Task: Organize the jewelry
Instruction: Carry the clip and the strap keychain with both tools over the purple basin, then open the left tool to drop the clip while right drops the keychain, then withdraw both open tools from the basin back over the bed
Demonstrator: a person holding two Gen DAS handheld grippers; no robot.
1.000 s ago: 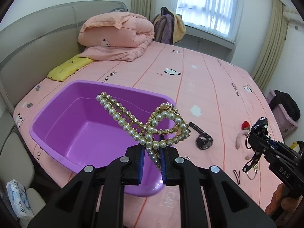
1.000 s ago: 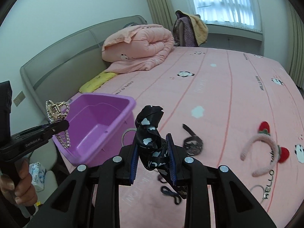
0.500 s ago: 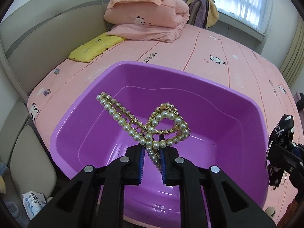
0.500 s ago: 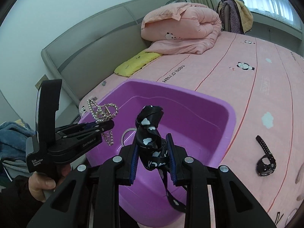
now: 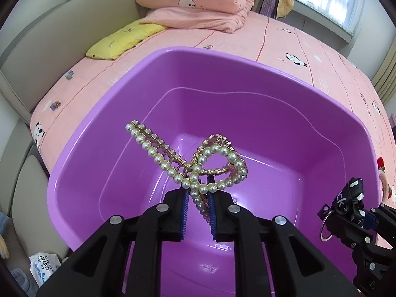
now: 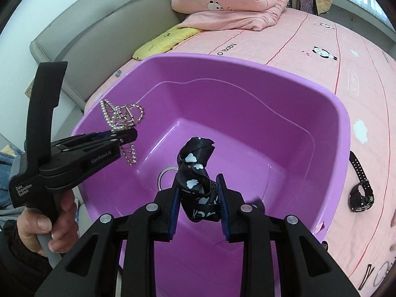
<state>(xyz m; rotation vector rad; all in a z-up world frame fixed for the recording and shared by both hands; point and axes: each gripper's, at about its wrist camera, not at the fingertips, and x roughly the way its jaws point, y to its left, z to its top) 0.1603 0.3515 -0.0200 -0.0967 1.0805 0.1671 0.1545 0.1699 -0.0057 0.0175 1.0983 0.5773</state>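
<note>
A purple plastic tub (image 5: 247, 94) stands on the pink bed and fills both views. My left gripper (image 5: 198, 195) hangs over its inside, shut on a gold hair clip set with pearls (image 5: 198, 165), whose bow-shaped loops stick up past the fingertips. In the right wrist view the same gripper (image 6: 126, 135) and pearl clip (image 6: 118, 116) sit above the tub's left rim (image 6: 81, 128). My right gripper (image 6: 198, 193) is shut on a black strap with white clouds (image 6: 195, 168); its metal ring (image 6: 164, 175) hangs behind. It also shows as the right gripper (image 5: 346, 220).
A black watch (image 6: 361, 188) lies on the bedsheet right of the tub, with hairpins (image 6: 366, 277) nearer the front. A folded pink quilt (image 5: 195, 2) and yellow pillow (image 5: 123, 39) are beyond the tub. A grey headboard lines the left. A hand (image 6: 49, 227) holds the left gripper.
Both grippers have moved left from over the bedsheet to over the tub and have come down closer to it. Each still holds its item.
</note>
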